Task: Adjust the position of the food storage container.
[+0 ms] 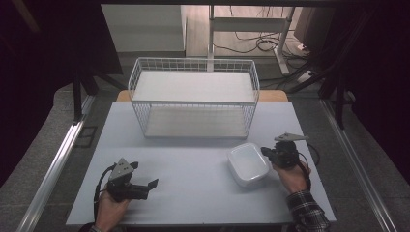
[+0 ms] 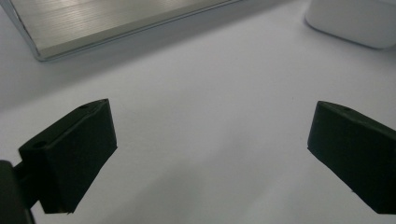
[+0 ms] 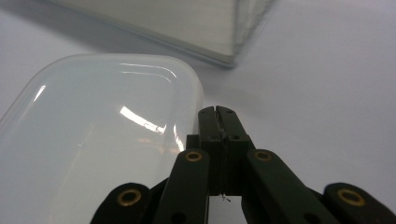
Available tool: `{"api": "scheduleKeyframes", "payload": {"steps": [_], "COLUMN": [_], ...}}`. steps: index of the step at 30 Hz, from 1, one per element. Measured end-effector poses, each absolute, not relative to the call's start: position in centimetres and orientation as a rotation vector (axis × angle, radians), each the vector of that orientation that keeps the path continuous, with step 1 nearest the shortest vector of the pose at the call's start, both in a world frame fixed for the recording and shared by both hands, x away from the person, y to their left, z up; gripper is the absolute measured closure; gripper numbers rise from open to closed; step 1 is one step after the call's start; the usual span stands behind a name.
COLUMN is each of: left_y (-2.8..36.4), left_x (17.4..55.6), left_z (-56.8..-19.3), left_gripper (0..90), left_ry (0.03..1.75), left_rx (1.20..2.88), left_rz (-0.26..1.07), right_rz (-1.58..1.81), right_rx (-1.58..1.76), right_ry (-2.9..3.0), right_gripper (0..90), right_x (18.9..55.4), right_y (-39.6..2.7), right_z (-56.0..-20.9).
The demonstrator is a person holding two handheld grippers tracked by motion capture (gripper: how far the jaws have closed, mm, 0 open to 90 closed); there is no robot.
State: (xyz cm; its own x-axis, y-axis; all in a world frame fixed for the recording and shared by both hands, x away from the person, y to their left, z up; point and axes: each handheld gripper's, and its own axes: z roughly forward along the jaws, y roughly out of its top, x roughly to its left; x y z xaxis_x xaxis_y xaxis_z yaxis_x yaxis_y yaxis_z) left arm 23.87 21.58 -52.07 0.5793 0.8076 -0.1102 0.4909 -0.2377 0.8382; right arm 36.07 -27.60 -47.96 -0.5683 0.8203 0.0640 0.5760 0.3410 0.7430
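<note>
A white rounded-rectangle tub (image 1: pixel 247 164) sits on the table right of centre; its glossy inside fills the left of the right gripper view (image 3: pixel 102 140), and a corner of the tub (image 2: pixel 350 18) shows at the top right of the left gripper view. My right gripper (image 1: pixel 265 151) lies at the tub's right rim, its jaws shut together (image 3: pixel 215 112) just beside the rim with nothing seen between them. My left gripper (image 1: pixel 144 175) rests low at the front left, open, its jaws spread wide over bare table (image 2: pixel 210 135).
A white wire basket (image 1: pixel 193 104) stands at the back centre of the pale table (image 1: pixel 193 198), its near bottom edge visible from both grippers (image 2: pixel 116 23) (image 3: pixel 187 28). Metal rails run along both sides of the table, and cables lie on the floor beyond.
</note>
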Motion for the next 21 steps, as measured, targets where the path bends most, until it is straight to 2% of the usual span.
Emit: {"api": "scheduleKeyframes", "payload": {"steps": [11, 16, 21], "left_y": [21.6, 21.5, 21.5], "left_x": [23.7, 23.8, 23.7], "left_z": [-52.0, -52.1, -52.1], "left_gripper": [1.1, 1.2, 1.4], "left_ry": [1.045, 1.042, 1.043], "left_rx": [1.900, 1.911, 1.907], "left_rz": [0.436, 0.440, 0.439], "right_rz": [1.057, 1.001, 1.043], "right_rx": [1.047, 1.082, 1.178], "right_ry": [2.408, 2.273, 2.294], "right_gripper": [89.0, 89.1, 89.0], "right_x": [34.7, 32.6, 29.2], "right_y": [-21.5, -23.8, -26.1], "right_z": [-48.0, -46.9, -47.6]}}
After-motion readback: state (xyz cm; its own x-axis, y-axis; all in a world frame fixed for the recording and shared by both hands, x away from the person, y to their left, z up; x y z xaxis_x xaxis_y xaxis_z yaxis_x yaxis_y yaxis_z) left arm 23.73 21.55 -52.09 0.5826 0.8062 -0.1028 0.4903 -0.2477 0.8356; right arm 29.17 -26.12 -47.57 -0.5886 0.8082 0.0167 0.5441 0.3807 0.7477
